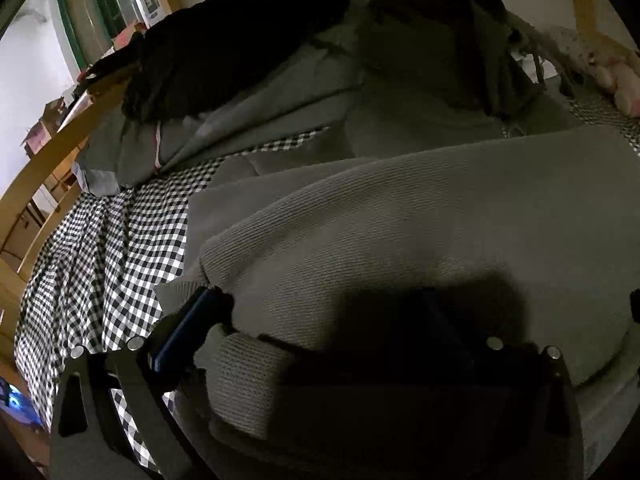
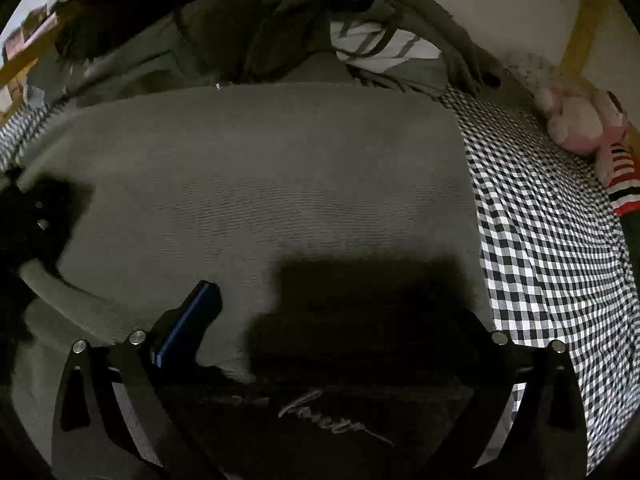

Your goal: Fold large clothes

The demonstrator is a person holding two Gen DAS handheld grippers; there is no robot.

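- Grey knit sweater [image 2: 248,168] is lying on the black-and-white checked bedsheet [image 2: 552,248], taking up most of the bed in front of both grippers. Its ribbed fabric looks folded over on itself, with a doubled layer showing in the left wrist view [image 1: 400,208].
- Left gripper [image 1: 320,320]: jaws are spread wide, blue-padded finger [image 1: 188,328] at the sweater's left edge, right by a ribbed cuff or hem [image 1: 236,356]. The other finger is lost in dark shadow on the knit. Pads don't look like they're pinching anything, so I'd call it released, sitting over the cloth.
- Right gripper [image 2: 332,320]: jaws spread as wide as they go, blue finger [image 2: 192,320] low over the sweater, nothing pinched between them. Some script lettering [image 2: 332,420] shows on dark fabric right under the camera.
- Behind the sweater there's a heap of other clothes: a black garment [image 1: 224,40] and olive-grey ones [image 1: 440,40], plus a white striped piece [image 2: 376,48].
- Pink plush toy [image 2: 580,128] sits off at the right side of the bed, well apart from the sweater.
- Wooden bed rail [image 1: 44,168] runs along the left.
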